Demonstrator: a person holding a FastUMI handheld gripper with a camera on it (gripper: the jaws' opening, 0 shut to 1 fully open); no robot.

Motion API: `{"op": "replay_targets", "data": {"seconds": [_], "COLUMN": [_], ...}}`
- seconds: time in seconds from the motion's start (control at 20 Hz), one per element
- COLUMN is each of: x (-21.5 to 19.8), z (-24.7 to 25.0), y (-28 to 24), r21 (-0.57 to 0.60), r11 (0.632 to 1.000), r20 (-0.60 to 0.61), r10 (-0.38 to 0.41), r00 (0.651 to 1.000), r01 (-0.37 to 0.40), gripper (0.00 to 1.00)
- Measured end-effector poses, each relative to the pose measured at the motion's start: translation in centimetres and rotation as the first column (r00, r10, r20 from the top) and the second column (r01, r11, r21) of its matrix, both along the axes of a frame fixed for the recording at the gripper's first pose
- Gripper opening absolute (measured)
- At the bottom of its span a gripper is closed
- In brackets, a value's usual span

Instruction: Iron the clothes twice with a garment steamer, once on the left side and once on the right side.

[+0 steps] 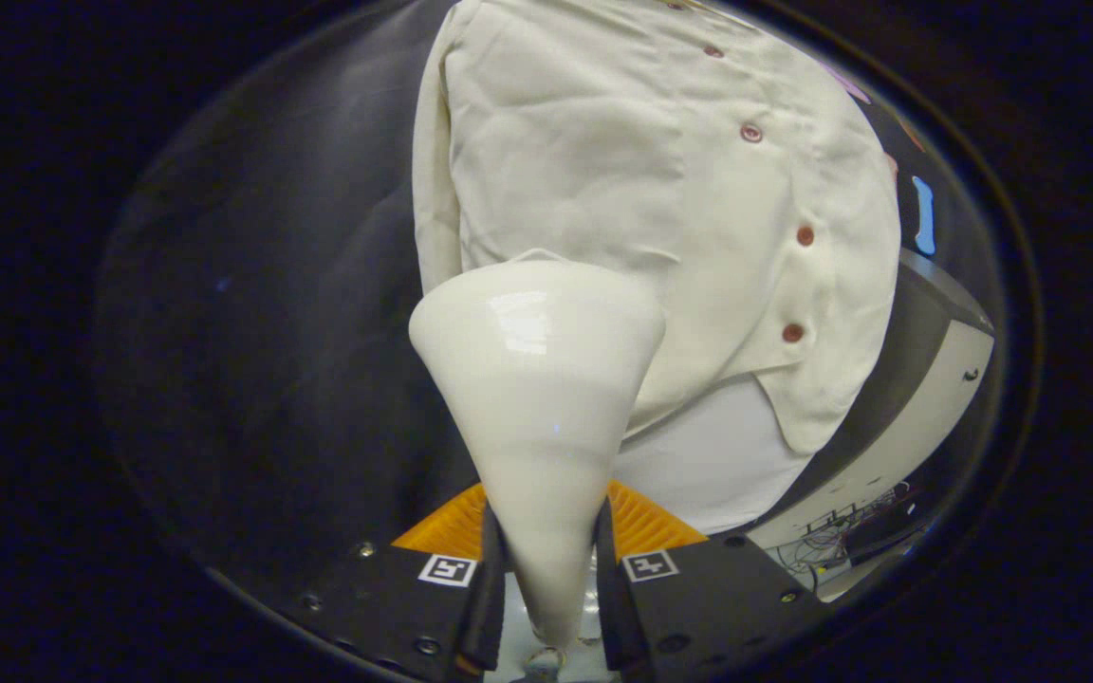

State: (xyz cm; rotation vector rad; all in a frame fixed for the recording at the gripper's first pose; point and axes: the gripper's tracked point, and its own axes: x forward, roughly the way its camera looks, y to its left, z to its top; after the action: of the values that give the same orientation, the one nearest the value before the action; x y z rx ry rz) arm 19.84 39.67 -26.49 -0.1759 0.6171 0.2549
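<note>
Two fingers of your gripper clamp the narrow neck of the steamer, one on each side, both pressing on it. The steamer's wide glossy head flares out just ahead of the fingers and sits against the lower part of the shirt. The shirt hangs beyond the fingers, cream, creased, with dark red buttons running down its placket. A white cloth shows below the shirt's hem.

Recording booth: dark cloth wall, loose cables.
</note>
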Motion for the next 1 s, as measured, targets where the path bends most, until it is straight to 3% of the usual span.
{"op": "replay_targets", "data": {"seconds": [0.3, 0.6, 0.8, 1.0], "x": [-2.8, -7.4, -5.3, -2.8], "z": [14.9, 33.7, 41.0, 45.4], "y": [-1.5, -3.8, -6.2, -8.6], "r21": [0.075, 0.101, 0.126, 0.159], "r11": [0.997, 0.994, 0.992, 0.987], "r20": [0.165, 0.339, 0.435, 0.459], "r10": [0.017, 0.011, -0.041, -0.099], "r00": [0.986, 0.941, 0.899, 0.883], "r01": [-0.030, -0.049, -0.015, 0.028], "gripper": [0.41, 0.41, 0.41, 0.41]}}
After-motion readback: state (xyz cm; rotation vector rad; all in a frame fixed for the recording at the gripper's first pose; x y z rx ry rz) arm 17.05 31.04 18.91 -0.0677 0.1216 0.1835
